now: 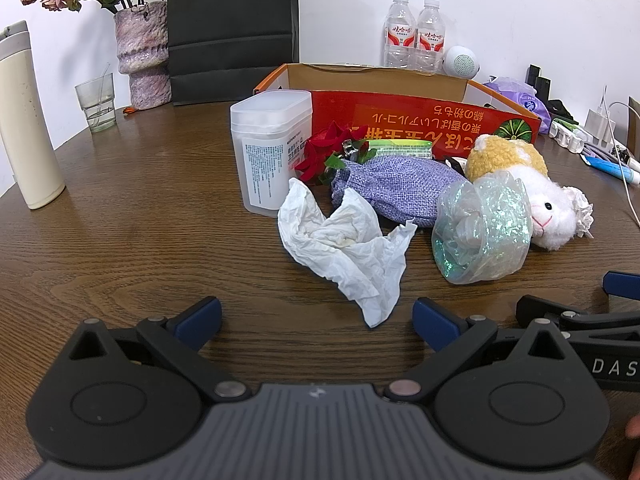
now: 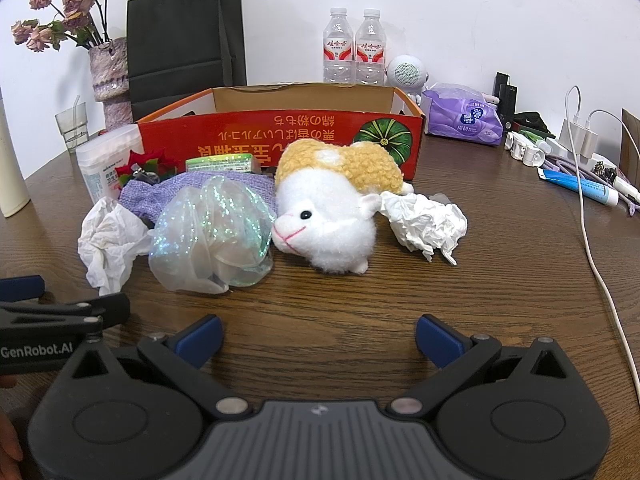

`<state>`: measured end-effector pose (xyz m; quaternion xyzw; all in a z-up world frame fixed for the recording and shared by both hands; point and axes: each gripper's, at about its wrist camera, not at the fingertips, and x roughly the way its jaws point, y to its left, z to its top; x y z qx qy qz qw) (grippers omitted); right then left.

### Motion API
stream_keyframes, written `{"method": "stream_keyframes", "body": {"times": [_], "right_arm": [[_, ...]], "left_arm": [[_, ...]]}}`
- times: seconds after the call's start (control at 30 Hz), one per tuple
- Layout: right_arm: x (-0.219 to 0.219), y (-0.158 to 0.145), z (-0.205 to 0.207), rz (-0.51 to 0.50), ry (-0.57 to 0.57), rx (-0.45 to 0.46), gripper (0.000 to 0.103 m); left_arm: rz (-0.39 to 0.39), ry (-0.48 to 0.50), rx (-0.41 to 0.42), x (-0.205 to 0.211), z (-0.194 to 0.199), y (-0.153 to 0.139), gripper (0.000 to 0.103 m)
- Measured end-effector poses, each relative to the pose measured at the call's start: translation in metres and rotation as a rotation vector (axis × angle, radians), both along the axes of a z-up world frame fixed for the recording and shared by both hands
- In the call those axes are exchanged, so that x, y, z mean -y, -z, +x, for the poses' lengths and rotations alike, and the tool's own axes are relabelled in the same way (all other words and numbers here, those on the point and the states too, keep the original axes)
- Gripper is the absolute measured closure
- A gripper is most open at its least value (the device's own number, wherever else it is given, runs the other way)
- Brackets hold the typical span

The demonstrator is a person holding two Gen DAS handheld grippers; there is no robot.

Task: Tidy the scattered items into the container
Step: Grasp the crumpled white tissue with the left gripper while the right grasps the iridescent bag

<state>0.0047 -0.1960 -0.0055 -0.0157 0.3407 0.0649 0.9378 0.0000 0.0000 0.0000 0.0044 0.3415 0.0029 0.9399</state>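
An open red cardboard box (image 1: 404, 114) (image 2: 248, 132) stands at the back of the wooden table. In front of it lie a crumpled white tissue (image 1: 344, 244) (image 2: 110, 238), an iridescent plastic wrap (image 1: 482, 232) (image 2: 216, 232), a purple woven pouch (image 1: 394, 188) (image 2: 176, 192), a white and yellow plush animal (image 1: 536, 192) (image 2: 332, 204), a red fabric flower (image 1: 332, 150) (image 2: 146, 164), a small green packet (image 1: 400, 148) (image 2: 222, 164) and a frosted plastic jar (image 1: 272, 148) (image 2: 100, 160). A second crumpled tissue (image 2: 426, 222) lies right of the plush. My left gripper (image 1: 316, 318) is open just short of the first tissue. My right gripper (image 2: 318, 338) is open, short of the plush.
A cream flask (image 1: 26, 128), a glass (image 1: 96, 102), a vase of dried roses (image 1: 142, 54) and a black paper bag (image 1: 234, 28) stand at back left. Two water bottles (image 2: 354, 46), a white speaker (image 2: 406, 72), a purple tissue pack (image 2: 464, 118), chargers and a white cable (image 2: 592, 248) are on the right.
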Motion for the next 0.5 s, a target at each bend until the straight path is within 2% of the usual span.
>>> {"method": "stream_keyframes", "body": {"times": [0.37,0.43,0.5], "right_arm": [[0.000,-0.003,0.000,0.002,-0.003,0.000,0.000],[0.001,-0.006,0.000,0.003,-0.019,-0.003,0.002],[0.006,-0.016,-0.004,0.027,-0.027,0.033,0.007]], "left_arm": [[-0.014,0.006,0.007,-0.005,-0.002,-0.003,0.000],[-0.076,0.009,0.026,-0.016,-0.010,-0.009,0.000],[-0.148,0.025,0.066,-0.029,-0.017,-0.015,0.000]]}}
